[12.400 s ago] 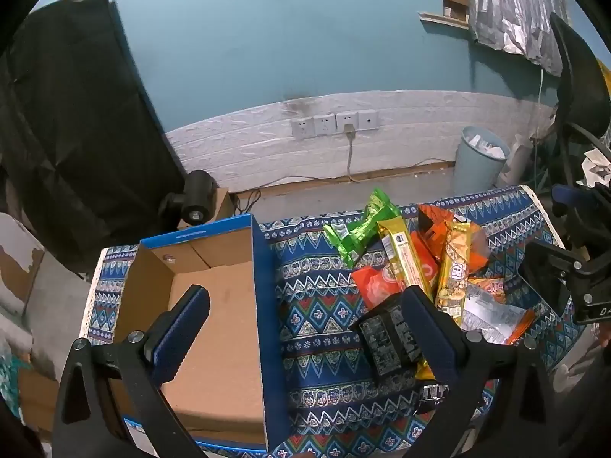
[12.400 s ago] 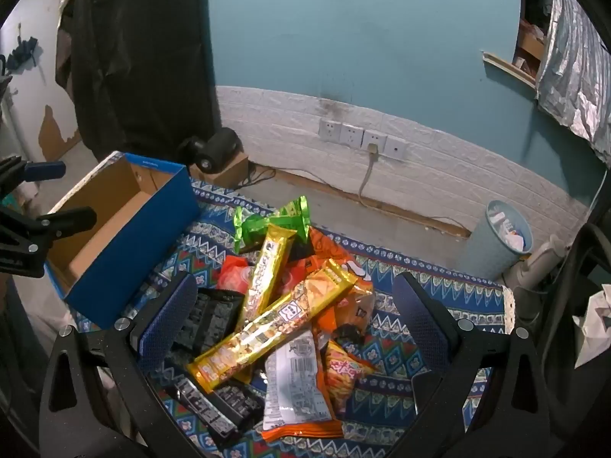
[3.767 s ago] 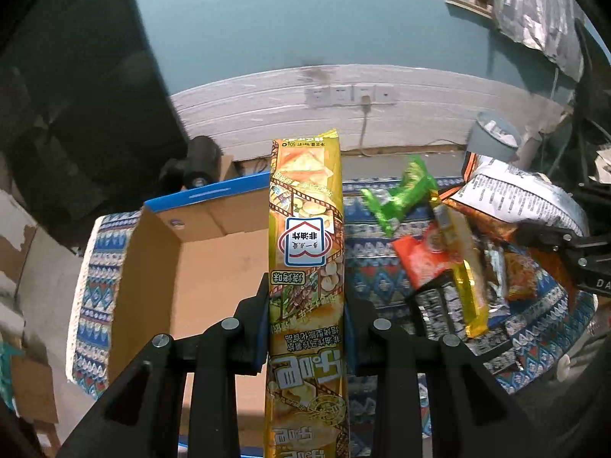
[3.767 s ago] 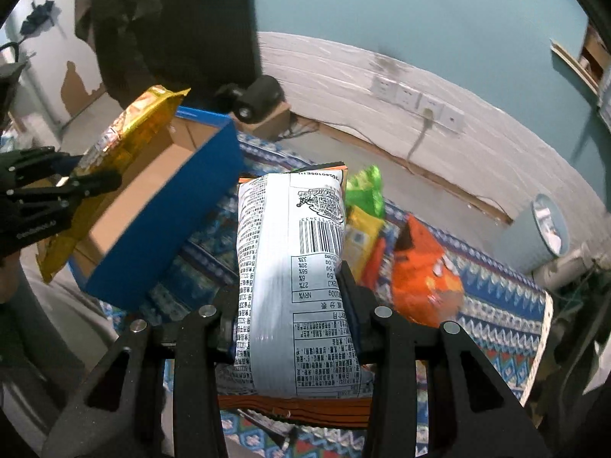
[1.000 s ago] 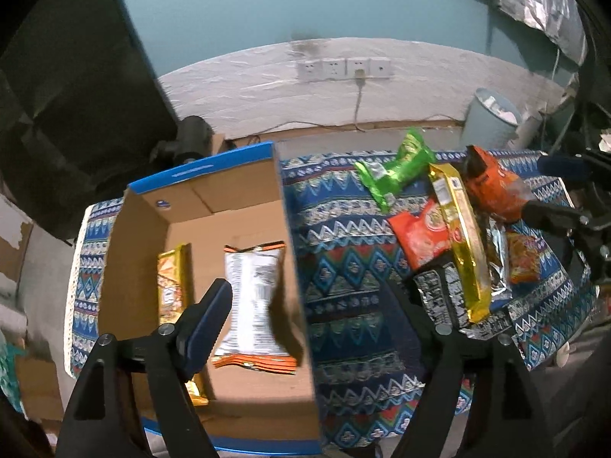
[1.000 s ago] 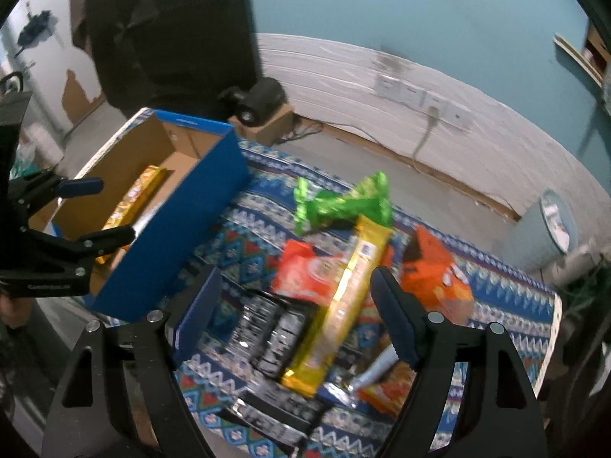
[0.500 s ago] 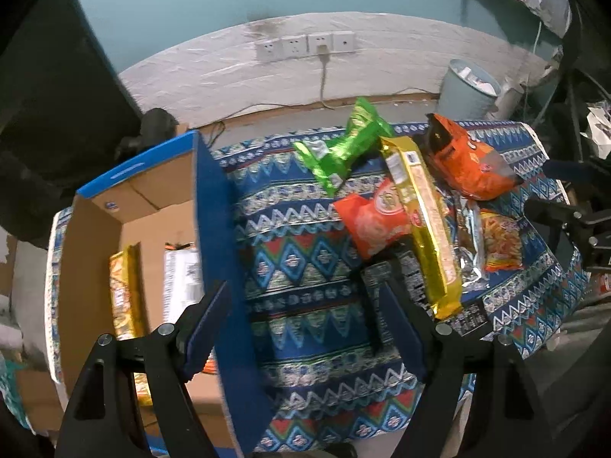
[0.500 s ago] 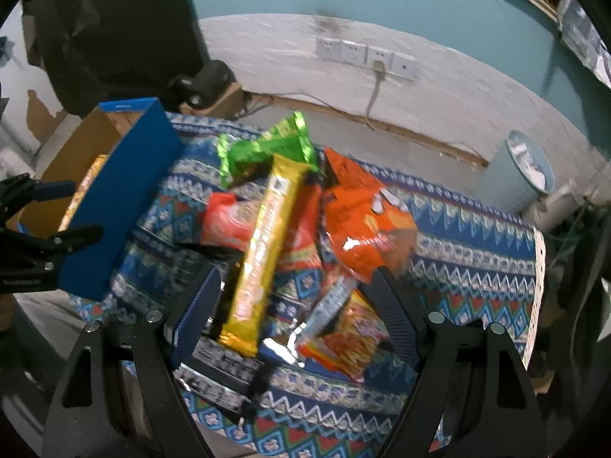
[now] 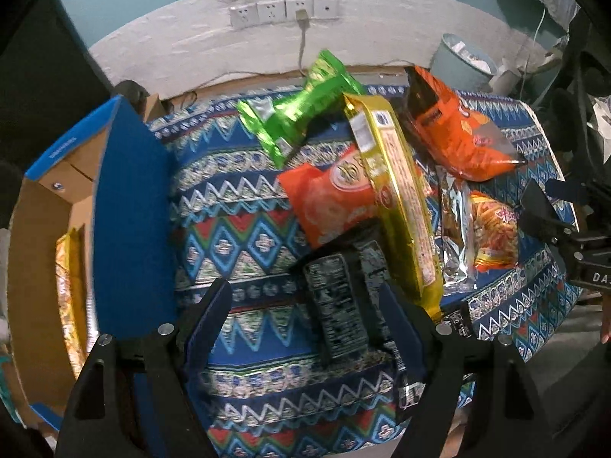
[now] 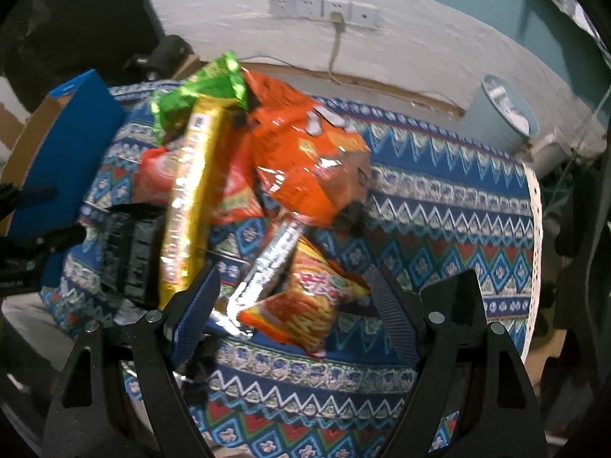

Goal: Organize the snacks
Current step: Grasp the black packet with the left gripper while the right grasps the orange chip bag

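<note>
Snack pile: the snacks lay heaped on the patterned cloth (image 9: 244, 206), to the right of the blue box (image 9: 130, 206).
Black packets (image 9: 338, 297): they lay between my left gripper (image 9: 305, 316) fingers, untouched.
Small noodle bag (image 10: 305, 301): it lay between my right gripper (image 10: 294, 305) fingers, silver wrapper (image 10: 271, 263) just beside it; I could not tell whether a pad touched it.
Long gold pack (image 9: 397, 206): it lay across the red-orange bag (image 9: 328, 198), with the green pack (image 9: 301, 110) at its far end.
Big orange bag (image 10: 305, 160): it rested on the pile's far right.
Left fingers: spread wide, empty.
Right fingers: spread wide, gripping nothing.
Box: a yellow pack (image 9: 70, 282) lay inside along its left wall.
Beyond: a pale bin (image 9: 464, 63) stood by the wall.
</note>
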Demonstrator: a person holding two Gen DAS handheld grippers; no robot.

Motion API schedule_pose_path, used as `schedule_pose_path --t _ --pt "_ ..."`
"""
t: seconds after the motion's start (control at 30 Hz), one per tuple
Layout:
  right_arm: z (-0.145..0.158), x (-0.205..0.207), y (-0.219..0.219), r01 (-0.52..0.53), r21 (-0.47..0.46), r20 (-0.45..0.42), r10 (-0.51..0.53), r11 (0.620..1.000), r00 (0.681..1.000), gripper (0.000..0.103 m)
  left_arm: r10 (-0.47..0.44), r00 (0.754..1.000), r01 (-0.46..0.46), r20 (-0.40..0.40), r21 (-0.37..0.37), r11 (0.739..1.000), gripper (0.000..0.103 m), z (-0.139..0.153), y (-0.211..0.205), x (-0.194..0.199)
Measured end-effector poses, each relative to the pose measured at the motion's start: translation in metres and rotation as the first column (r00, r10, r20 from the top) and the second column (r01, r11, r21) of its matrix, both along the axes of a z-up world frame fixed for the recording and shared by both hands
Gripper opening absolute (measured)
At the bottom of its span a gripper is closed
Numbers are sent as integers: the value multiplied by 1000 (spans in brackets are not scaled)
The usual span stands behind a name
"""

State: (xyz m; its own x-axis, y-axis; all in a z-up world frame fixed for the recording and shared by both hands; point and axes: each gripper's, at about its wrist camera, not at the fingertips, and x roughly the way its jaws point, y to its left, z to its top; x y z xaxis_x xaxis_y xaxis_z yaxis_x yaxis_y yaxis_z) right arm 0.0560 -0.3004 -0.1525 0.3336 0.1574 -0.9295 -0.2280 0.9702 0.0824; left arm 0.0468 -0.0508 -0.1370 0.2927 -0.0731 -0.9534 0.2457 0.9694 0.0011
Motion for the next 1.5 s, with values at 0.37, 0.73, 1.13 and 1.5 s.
schedule_pose_path --t 0.37,0.73,1.13,1.5 --pt "-50 15 -14 95 -15 -107 -96 995 990 81 21 997 -21 -69 3 1000 81 -29 -15 8" --pt "-79 10 -18 71 -57 -178 -80 996 981 81 60 986 -61 -153 2 998 81 -58 -19 23" --pt "-98 15 -19 38 -41 -187 -45 998 981 81 21 984 -14 -178 45 999 82 -86 -32 36" --pt "-100 12 -4 -29 -81 -173 15 996 985 45 -5 989 10 -148 31 999 69 -86 -20 34"
